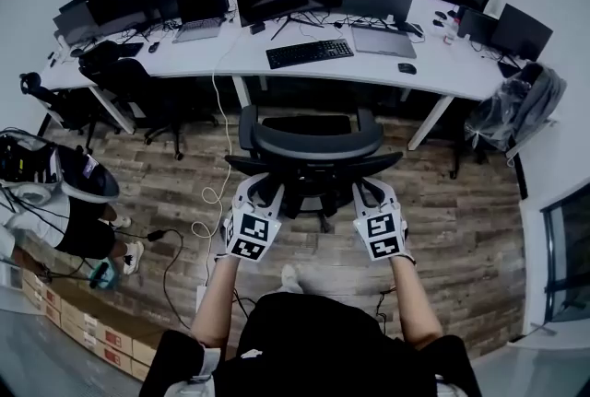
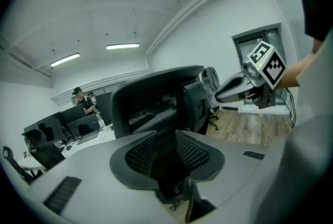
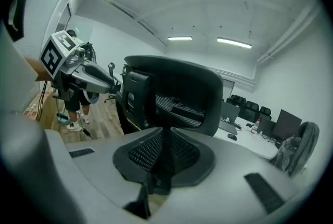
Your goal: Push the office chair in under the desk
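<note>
A black office chair (image 1: 318, 145) stands on the wood floor with its seat facing the white desk (image 1: 230, 54), its back towards me. My left gripper (image 1: 258, 187) and right gripper (image 1: 371, 189) are both at the rear of the backrest, one on each side. In the left gripper view, the chair's upper back (image 2: 156, 101) rises just beyond my left gripper (image 2: 166, 151), whose jaws show a narrow dark gap; what lies in it is unclear. In the right gripper view, my right gripper (image 3: 167, 153) has its jaws together, with the chair (image 3: 177, 82) close ahead.
A keyboard (image 1: 309, 52), monitors and a laptop sit on the desk above the chair's bay. A white cable (image 1: 214, 192) trails over the floor to the chair's left. A person (image 1: 74, 202) stands at far left by cardboard boxes (image 1: 92, 331). Other chairs (image 1: 138, 82) flank the bay.
</note>
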Action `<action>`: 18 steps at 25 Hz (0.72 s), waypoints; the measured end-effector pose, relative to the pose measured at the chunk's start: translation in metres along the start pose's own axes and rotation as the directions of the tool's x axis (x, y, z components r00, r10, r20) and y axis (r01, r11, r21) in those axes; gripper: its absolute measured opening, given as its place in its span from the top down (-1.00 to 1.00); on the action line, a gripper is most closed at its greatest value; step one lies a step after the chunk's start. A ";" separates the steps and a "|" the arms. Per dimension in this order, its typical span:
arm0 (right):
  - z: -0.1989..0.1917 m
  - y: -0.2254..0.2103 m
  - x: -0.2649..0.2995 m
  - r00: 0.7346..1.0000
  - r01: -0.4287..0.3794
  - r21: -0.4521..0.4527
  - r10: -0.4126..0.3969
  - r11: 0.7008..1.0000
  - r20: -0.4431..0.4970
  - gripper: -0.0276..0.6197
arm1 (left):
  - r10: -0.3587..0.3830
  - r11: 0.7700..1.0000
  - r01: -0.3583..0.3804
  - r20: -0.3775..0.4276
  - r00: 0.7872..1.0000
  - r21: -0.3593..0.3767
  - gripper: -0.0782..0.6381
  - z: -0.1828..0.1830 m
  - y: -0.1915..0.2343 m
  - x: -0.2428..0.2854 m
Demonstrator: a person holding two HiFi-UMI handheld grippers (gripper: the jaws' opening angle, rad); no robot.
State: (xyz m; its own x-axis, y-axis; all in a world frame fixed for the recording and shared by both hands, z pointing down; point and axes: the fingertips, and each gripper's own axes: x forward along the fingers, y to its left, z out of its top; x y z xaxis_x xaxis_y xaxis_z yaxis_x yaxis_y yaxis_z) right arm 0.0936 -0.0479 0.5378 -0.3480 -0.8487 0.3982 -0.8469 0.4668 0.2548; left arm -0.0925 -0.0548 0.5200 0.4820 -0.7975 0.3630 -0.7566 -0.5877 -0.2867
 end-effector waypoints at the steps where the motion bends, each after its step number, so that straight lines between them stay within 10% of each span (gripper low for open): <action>1: -0.003 -0.001 0.004 1.000 0.003 -0.018 -0.003 1.000 -0.014 0.82 | -0.011 0.999 0.012 -0.025 1.000 0.041 0.43 -0.005 -0.002 0.005; 18: -0.007 -0.004 0.063 0.990 -0.058 -0.415 0.000 0.908 -0.140 0.22 | -0.115 0.929 0.163 -0.160 0.980 0.332 -0.09 -0.023 0.006 0.061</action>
State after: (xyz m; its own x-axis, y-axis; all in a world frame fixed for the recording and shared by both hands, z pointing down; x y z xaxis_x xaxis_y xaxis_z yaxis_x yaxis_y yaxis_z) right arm 0.0782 -0.1010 0.5681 -0.2881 -0.8059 0.5172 -0.5814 0.5764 0.5742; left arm -0.0777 -0.1032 0.5607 0.4890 -0.6922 0.5308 -0.4774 -0.7217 -0.5013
